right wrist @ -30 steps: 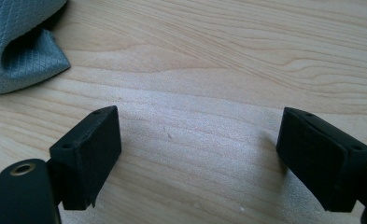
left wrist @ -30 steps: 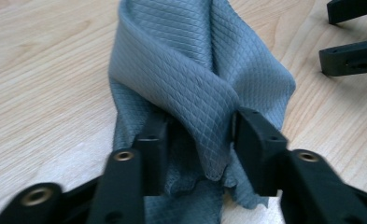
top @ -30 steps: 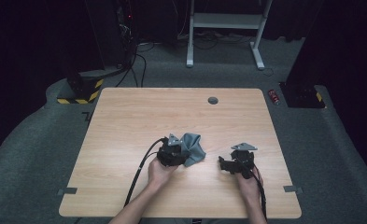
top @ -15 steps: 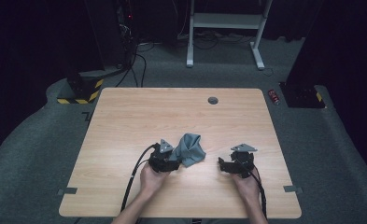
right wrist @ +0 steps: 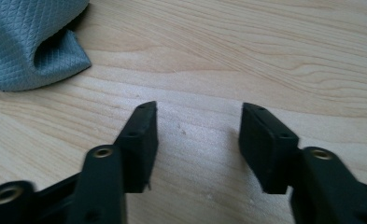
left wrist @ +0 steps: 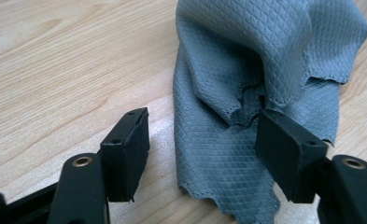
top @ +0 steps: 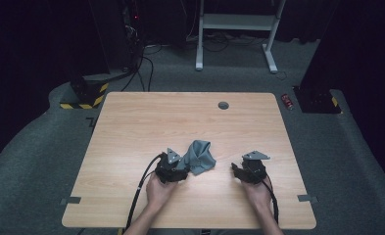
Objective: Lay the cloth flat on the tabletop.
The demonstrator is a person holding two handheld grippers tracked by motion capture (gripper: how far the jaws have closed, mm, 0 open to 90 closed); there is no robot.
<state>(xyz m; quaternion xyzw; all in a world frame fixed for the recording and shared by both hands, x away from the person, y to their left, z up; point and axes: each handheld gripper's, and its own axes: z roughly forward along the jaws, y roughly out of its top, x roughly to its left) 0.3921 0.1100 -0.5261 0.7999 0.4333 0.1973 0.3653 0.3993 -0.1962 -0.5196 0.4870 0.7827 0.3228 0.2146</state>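
On the pale wooden table [top: 131,122], the left gripper [top: 176,169] sits at the near left edge of a crumpled grey quilted-weave cloth [top: 200,155]. In the left gripper view its jaws stand apart, one on bare wood, the other touching the cloth's folded edge [left wrist: 246,100]; nothing is clamped. Well to the right, apart from the cloth, the right gripper [top: 240,171] rests low with jaws apart over bare wood, the cloth's corner [right wrist: 27,46] beyond them.
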